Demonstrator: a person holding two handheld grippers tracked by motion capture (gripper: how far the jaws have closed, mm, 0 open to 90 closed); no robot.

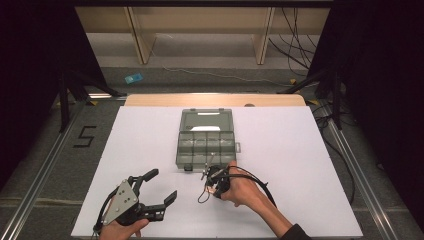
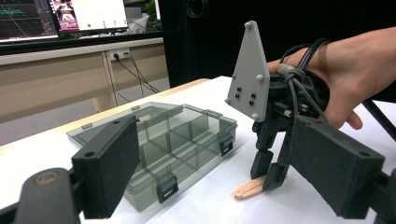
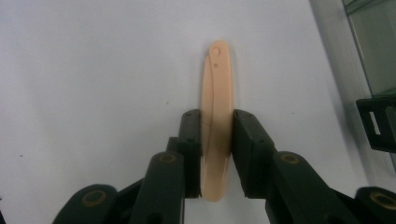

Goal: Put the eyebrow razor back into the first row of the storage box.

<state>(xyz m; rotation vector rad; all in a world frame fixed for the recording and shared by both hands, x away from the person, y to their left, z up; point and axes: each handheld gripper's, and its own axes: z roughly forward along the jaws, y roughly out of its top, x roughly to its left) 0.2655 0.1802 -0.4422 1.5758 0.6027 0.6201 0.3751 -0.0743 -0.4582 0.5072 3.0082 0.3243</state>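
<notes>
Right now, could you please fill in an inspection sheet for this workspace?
Surface: white table sheet, flat, on a wooden top.
Job's things: peach folding piece lying on the sheet; grey compartment box open, lid laid back, compartments look empty.
Clutter: nothing seen on the sheet.
Grippers: right tool shut on the peach folding piece, beside the box's near edge; left tool open, holding nothing.
Cables: one trails from each tool; more on the floor behind.
Surroundings: dark curtains, wooden shelf frame, monitors.
</notes>
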